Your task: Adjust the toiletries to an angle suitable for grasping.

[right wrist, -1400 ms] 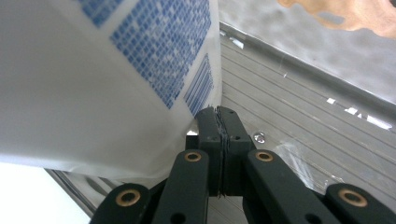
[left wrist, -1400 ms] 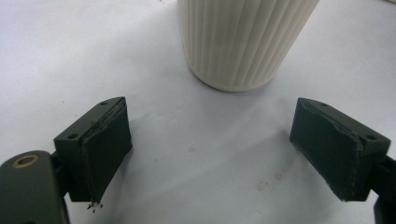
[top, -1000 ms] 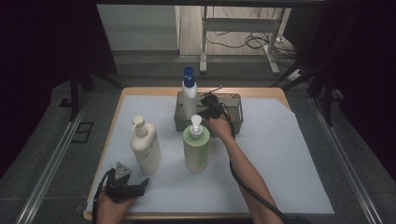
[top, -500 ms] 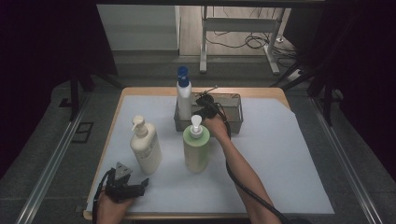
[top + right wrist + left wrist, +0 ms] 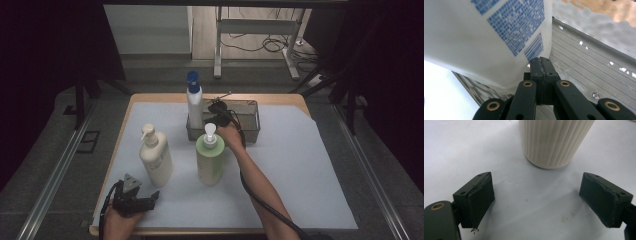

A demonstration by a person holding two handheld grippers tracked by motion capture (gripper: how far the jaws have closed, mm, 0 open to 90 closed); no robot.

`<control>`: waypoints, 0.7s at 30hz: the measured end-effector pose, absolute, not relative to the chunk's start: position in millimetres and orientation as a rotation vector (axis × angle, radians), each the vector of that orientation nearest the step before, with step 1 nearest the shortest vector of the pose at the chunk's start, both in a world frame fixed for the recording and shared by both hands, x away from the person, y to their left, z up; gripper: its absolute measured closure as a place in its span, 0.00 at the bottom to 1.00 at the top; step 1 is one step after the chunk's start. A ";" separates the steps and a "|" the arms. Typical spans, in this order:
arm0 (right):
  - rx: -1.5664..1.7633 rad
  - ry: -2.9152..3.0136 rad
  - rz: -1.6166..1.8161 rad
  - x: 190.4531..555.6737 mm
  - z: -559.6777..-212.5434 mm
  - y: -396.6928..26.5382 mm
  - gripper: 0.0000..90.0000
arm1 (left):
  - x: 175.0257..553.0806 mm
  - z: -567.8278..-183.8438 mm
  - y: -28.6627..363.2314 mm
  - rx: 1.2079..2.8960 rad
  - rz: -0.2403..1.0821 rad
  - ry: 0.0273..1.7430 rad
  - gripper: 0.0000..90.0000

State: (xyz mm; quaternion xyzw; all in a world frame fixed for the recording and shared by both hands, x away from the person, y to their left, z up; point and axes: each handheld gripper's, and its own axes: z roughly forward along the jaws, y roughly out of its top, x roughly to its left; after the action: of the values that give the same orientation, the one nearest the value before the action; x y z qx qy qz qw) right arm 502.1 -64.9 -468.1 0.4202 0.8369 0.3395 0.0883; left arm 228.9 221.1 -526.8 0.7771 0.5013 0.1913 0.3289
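A white bottle with a blue cap [image 5: 194, 102] stands at the left end of the grey metal basket [image 5: 250, 131] at the back of the table. My right gripper [image 5: 215, 112] reaches into the basket just right of that bottle. In the right gripper view its jaws [image 5: 541, 62] are shut pad to pad with nothing between them, close against the printed side of the bottle [image 5: 486, 32], above the ribbed basket floor [image 5: 586, 62]. My left gripper [image 5: 152, 196] rests at the front left, open and empty [image 5: 536, 200], facing the base of a cream pump bottle [image 5: 551, 142].
The cream pump bottle [image 5: 156, 157] and a green pump bottle [image 5: 209, 157] stand upright on the white sheet [image 5: 300, 175], in front of the basket. My right forearm passes just right of the green bottle. Dark floor and rails surround the table.
The blue-capped bottle has shifted slightly to the left at the basket's end, with my right gripper beside it. The left gripper has stayed where it was.
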 end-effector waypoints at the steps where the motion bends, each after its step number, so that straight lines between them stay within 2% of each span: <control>1: 1.250 2.491 1.012 502.0 -468.2 -64.8 1.00 | 228.9 -526.8 221.1 2.034 0.500 1.311 0.13; 7: 1.249 2.484 1.014 501.1 -468.6 -65.2 0.99 | 228.8 -526.8 221.1 2.034 0.500 1.311 0.13; 15: 1.229 2.473 0.982 497.3 -464.1 -75.2 0.81 | 228.6 -526.9 220.9 2.032 0.501 1.312 0.14; 21: 1.233 2.430 1.004 490.9 -459.7 -89.1 0.64 | 228.6 -526.9 220.9 2.032 0.501 1.312 0.14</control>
State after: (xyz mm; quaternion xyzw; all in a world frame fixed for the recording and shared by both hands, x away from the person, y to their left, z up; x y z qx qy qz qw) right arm 490.9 -89.1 -459.7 0.4215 0.8309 0.3434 0.1185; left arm 228.6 220.9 -526.9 0.7767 0.5016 0.1915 0.3294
